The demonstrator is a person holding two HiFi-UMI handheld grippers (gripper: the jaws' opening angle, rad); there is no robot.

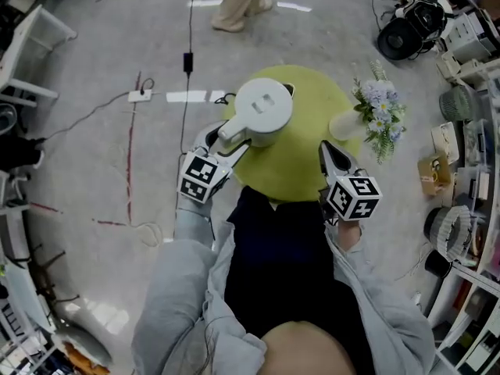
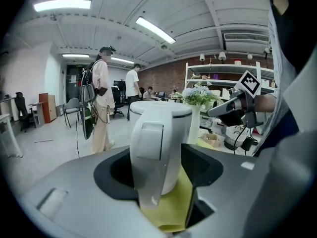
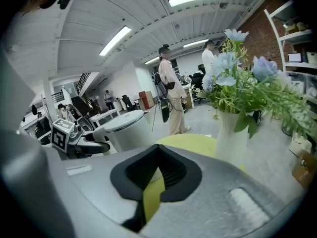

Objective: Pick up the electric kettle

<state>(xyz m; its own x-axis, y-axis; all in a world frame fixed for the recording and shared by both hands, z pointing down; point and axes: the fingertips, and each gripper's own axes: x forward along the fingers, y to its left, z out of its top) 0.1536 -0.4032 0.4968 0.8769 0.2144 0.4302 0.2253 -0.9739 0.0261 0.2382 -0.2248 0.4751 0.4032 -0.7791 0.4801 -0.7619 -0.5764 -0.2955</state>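
Kettle place: the electric kettle (image 1: 262,112) stands upright on the far left part of the round yellow-green table (image 1: 312,100), close to its left edge, with its handle (image 1: 232,129) turned near and left toward the person
Left tongs: the left gripper (image 1: 221,141) is spread around the handle, which stands between the jaws; a strip of table shows between the handle and the right jaw, so it is not pinched yet
Right tongs: the right gripper (image 1: 332,156) is pressed together with nothing in it, hovering over the near right of the table
Risk, uneven close: the handle sits nearer the left jaw, so the right jaw would likely arrive late and could shove or twist the kettle toward the table's edge
Risk, slip: the handle looks smooth and tapered, and a light pinch may slide up it when the weight comes on
Risk, swing: the body hangs to one side of the handle, so a lift could tip it forward; whether it holds water cannot be told
Risk, neighbour: the vase of flowers (image 1: 379,116) stands well apart on the right, a hazard only on a wide swing
Kettle looks: white, glossy and rounded, with a flat round lid (image 1: 264,100) shut and a broad handle
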